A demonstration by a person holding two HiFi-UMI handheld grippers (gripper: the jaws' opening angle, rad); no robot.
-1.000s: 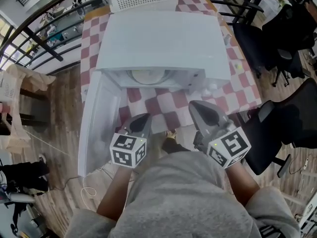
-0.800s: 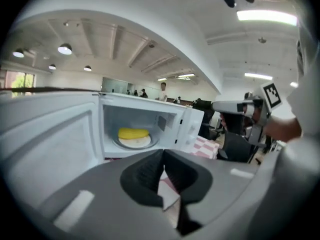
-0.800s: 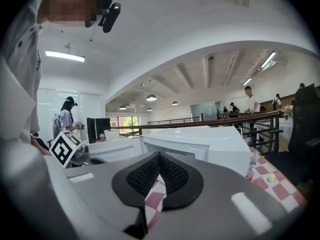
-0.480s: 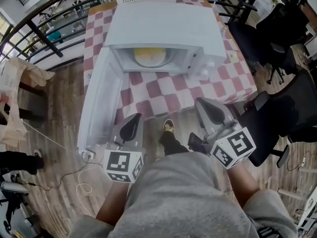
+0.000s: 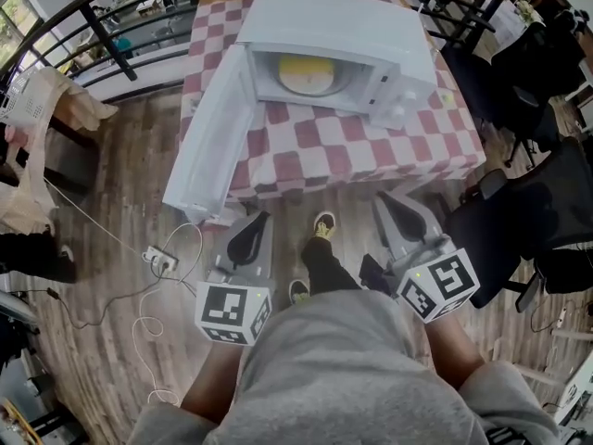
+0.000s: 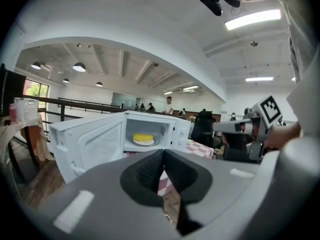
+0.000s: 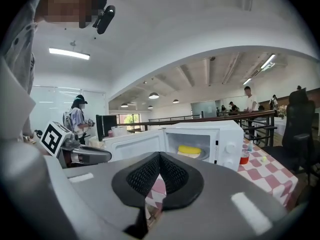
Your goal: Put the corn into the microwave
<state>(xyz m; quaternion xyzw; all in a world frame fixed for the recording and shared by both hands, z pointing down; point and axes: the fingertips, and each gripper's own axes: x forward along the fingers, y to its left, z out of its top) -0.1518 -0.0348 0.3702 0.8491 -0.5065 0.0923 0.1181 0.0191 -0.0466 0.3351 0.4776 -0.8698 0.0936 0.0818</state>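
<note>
On checked bench (image 5: 371, 146), one microwave (image 5: 352, 26), door (image 5: 211, 142) open, one corn (image 5: 301, 65) inside (on a plate (image 5: 311, 86)), left tongs (image 5: 258, 220) and right tongs (image 5: 390, 201) clenched empty, black chair (image 5: 508, 219) near bench.

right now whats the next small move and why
Probably move in and swing the door shut with the left gripper. The corn already lies on the plate inside the microwave, the door stands wide open on that side, and the right gripper, like the left, is shut and empty.
</note>
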